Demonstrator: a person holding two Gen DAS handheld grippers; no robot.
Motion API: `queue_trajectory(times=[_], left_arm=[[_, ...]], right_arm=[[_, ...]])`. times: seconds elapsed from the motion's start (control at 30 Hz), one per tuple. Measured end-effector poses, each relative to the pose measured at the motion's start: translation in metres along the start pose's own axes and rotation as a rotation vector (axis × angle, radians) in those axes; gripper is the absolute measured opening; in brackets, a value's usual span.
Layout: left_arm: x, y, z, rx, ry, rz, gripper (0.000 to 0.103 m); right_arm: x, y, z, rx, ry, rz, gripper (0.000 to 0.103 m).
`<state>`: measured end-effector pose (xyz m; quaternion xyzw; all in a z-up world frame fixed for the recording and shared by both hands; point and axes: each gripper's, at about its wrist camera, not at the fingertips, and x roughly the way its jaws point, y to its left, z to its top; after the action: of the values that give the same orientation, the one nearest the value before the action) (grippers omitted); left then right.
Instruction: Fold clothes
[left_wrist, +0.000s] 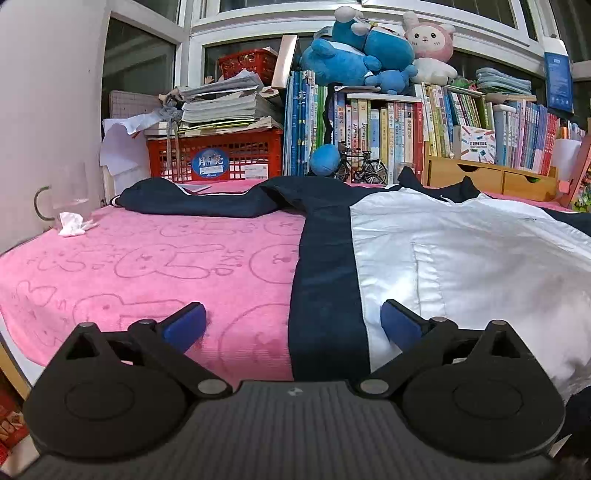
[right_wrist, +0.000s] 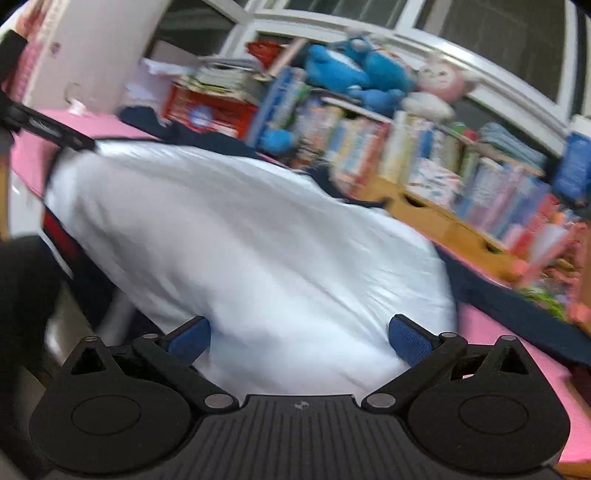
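A white and navy jacket (left_wrist: 461, 251) lies spread flat on the pink towel (left_wrist: 147, 266), its navy sleeve (left_wrist: 199, 203) stretched to the left at the back. My left gripper (left_wrist: 293, 321) is open just above the jacket's near hem, straddling the navy side stripe (left_wrist: 325, 295). The right wrist view is motion-blurred: the same jacket (right_wrist: 258, 240) fills its middle, and my right gripper (right_wrist: 299, 339) is open over the white panel near its front edge. Nothing sits between either pair of blue pads. The left gripper's black body (right_wrist: 48, 127) shows at the upper left there.
Behind the towel stand a red crate (left_wrist: 218, 155) stacked with papers, rows of books (left_wrist: 388, 136), a wooden drawer unit (left_wrist: 491, 177), a small model bicycle (left_wrist: 362, 166) and plush toys (left_wrist: 369, 48). A crumpled tissue (left_wrist: 72, 223) and a glass mug (left_wrist: 68, 195) sit at far left.
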<state>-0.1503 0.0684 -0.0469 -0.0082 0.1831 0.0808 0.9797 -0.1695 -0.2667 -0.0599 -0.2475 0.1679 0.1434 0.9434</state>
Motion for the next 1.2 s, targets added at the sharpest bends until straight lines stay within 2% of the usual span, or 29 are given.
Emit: queue_trajectory(times=[0.13, 0.17, 0.23, 0.37, 0.47, 0.53, 0.67, 0.7, 0.8, 0.87, 0.97, 1.0, 1.1, 1.2], left_arm=[[-0.003, 0.000, -0.003, 0.000, 0.000, 0.013, 0.103], [-0.004, -0.002, -0.001, 0.000, 0.005, 0.019, 0.098], [-0.013, -0.005, 0.004, 0.020, -0.017, 0.005, 0.095], [-0.036, -0.012, 0.021, 0.080, -0.117, -0.111, 0.095], [-0.039, -0.019, 0.031, 0.060, -0.133, -0.185, 0.096], [-0.028, -0.024, 0.033, 0.043, -0.110, -0.180, 0.096], [0.000, -0.025, 0.031, 0.010, 0.010, -0.099, 0.092], [0.008, -0.023, 0.028, 0.012, 0.056, -0.059, 0.091], [0.016, -0.003, 0.022, -0.051, 0.104, -0.046, 0.091], [0.018, 0.015, 0.034, -0.113, 0.091, -0.065, 0.091], [0.036, 0.040, 0.062, -0.156, 0.055, -0.048, 0.091], [0.046, 0.049, 0.074, -0.164, 0.047, -0.027, 0.091], [0.092, 0.077, 0.107, -0.182, 0.008, 0.066, 0.091], [0.153, 0.109, 0.134, -0.203, 0.052, 0.194, 0.089]], right_arm=[[-0.012, -0.034, -0.026, 0.012, 0.126, -0.159, 0.103], [-0.014, -0.042, -0.032, 0.014, 0.158, -0.199, 0.103], [-0.021, -0.037, -0.026, -0.027, 0.122, -0.178, 0.103], [-0.035, -0.023, -0.010, -0.119, 0.031, -0.117, 0.103], [-0.027, 0.006, 0.021, -0.168, -0.073, 0.004, 0.103], [-0.016, 0.023, 0.044, -0.174, -0.130, 0.072, 0.103], [0.011, 0.039, 0.091, -0.124, -0.195, 0.157, 0.103], [0.024, 0.035, 0.105, -0.098, -0.190, 0.174, 0.103], [0.065, 0.026, 0.136, -0.029, -0.131, 0.206, 0.103], [0.091, 0.021, 0.149, 0.009, -0.084, 0.215, 0.103], [0.130, 0.028, 0.166, 0.052, -0.013, 0.249, 0.103], [0.145, 0.030, 0.172, 0.064, 0.023, 0.266, 0.103], [0.173, 0.041, 0.179, 0.069, 0.054, 0.275, 0.103], [0.191, 0.041, 0.181, 0.082, 0.127, 0.279, 0.103]])
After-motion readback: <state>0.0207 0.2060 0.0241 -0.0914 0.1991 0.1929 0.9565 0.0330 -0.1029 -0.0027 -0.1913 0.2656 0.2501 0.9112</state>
